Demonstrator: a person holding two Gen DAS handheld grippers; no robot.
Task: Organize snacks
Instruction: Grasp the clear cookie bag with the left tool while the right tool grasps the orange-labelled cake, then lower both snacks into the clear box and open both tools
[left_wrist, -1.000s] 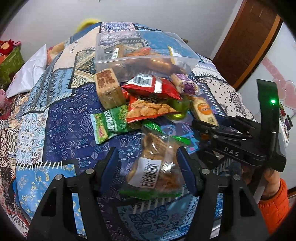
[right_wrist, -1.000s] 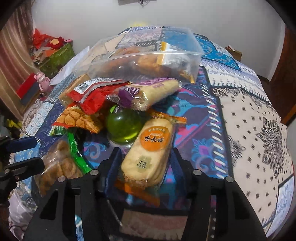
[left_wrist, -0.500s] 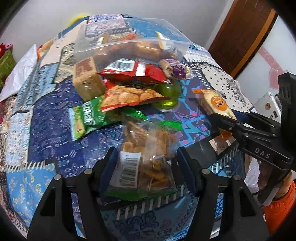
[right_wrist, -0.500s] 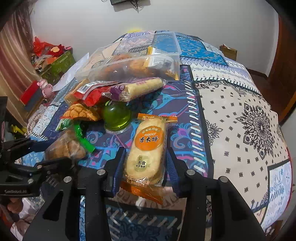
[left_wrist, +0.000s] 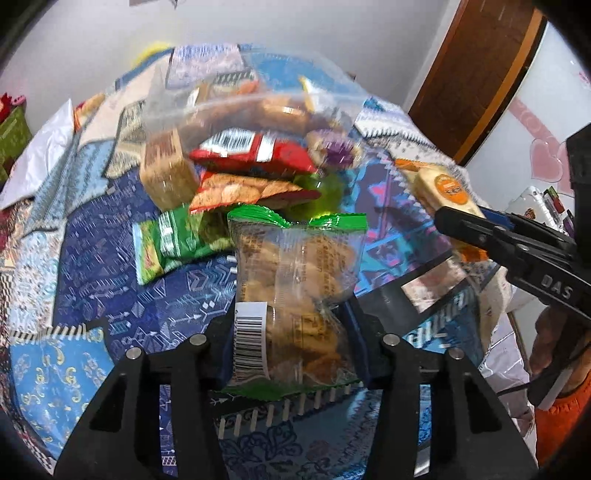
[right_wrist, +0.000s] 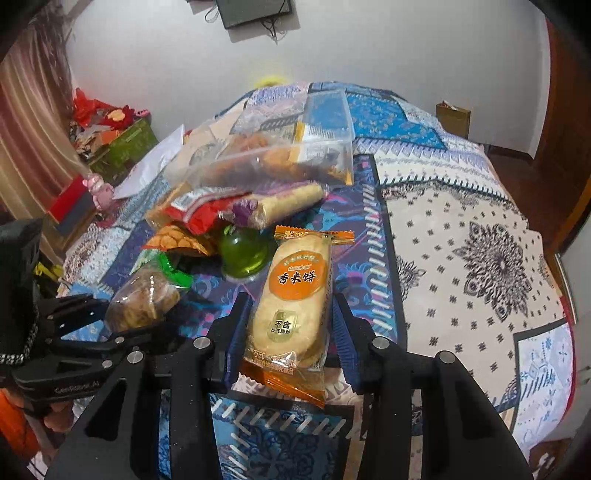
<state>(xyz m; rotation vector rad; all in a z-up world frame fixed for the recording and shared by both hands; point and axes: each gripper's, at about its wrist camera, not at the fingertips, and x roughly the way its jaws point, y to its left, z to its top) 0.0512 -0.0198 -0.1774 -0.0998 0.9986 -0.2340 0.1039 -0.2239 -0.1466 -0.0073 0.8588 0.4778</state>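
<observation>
Both claws are clamped on snacks and lifted off the bedspread. In its own view the left claw grips the lower part of a clear biscuit packet with green ends, low in the middle of the frame. The right claw pinches a rice cracker packet with an orange label, also low and central in its view.

The remaining snacks lie in a loose pile on the patterned bedspread: a red packet, a green packet, a brown block, a green jelly cup and a purple-ended roll. A clear plastic box, already holding some snacks, sits just behind the pile, in the upper middle of both frames.

Judging from the grips, the slippery wrappers are the risk. Each packet is held only by its lower part, so a quick swing toward the box could let it slide or tip out. A low carry could also brush the pile and knock the jelly cup rolling.

The left view is smeared, so the pile's details are soft there; the right view shows it sharply, along with the box's near wall and rim. The right view also shows the left claw from the side with the biscuit packet poking forward, while the left view shows the cracker packet end-on at right.
</observation>
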